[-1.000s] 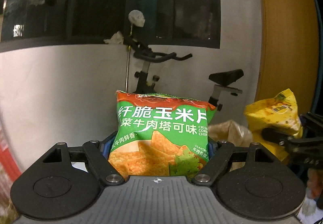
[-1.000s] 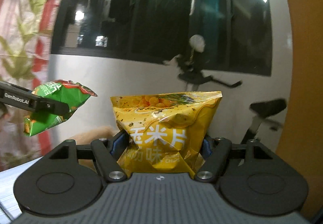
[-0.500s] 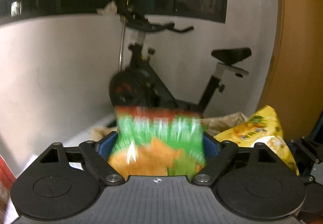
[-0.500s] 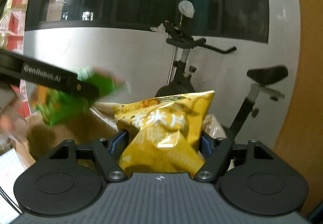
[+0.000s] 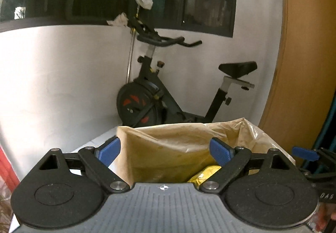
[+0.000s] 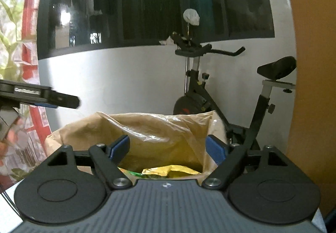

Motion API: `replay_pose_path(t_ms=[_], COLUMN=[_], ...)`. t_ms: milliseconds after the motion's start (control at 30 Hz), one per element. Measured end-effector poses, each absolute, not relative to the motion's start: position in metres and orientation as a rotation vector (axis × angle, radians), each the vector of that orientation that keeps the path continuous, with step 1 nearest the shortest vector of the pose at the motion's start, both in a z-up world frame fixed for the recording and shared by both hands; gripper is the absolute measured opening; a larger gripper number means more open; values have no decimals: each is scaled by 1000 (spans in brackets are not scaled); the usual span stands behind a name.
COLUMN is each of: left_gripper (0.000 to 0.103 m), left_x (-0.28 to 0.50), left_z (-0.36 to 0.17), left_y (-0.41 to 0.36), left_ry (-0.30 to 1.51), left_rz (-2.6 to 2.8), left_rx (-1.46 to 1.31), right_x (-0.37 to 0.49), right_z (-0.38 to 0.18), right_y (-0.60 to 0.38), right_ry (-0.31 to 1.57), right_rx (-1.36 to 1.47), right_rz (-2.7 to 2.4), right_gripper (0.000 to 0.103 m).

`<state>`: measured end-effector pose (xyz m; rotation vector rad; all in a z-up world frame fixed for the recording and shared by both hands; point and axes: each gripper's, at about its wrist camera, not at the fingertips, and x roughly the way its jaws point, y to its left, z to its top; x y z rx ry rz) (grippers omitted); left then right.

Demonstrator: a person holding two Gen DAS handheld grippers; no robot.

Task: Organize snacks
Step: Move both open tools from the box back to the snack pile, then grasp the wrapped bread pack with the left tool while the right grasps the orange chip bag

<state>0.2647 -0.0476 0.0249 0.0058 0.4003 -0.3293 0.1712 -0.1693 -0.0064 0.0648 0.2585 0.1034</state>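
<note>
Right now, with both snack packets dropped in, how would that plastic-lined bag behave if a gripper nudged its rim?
The liner bag looks thin and crinkled, so its rim would probably fold rather than resist. It seems light, holding little more than the yellow packet, so a push might slide or tip it. The glossy film likely slips between pads.

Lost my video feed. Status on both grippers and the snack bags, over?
Left gripper and right gripper open, empty, jaws just widened. Yellow chip bag and green chip bag lie in the lined box. Nothing blocking.
</note>
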Motion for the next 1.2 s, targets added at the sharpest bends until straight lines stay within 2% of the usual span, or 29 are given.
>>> replay_pose_path(t_ms=[333, 567, 833, 1033, 1067, 1200], left_gripper=[93, 91, 91, 91, 91, 91], left_x=[208, 179, 165, 164, 163, 156], left_z=[10, -33, -68, -88, -91, -102], left_y=[1, 20, 19, 16, 15, 14], left_ry=[433, 484, 575, 643, 653, 677], left_rz=[-266, -132, -110, -121, -122, -132], left_rx=[-131, -195, -171, -178, -179, -182], right_x=[116, 115, 153, 142, 141, 133], right_z=[-34, -91, -148, -157, -157, -150], right_y=[-197, -187, -172, -173, -172, -164], right_ry=[282, 421, 699, 698, 699, 671], right_rx=[68, 75, 97, 126, 122, 52], right_rz=[78, 53, 17, -3, -2, 44], right_gripper=[82, 82, 82, 82, 81, 63])
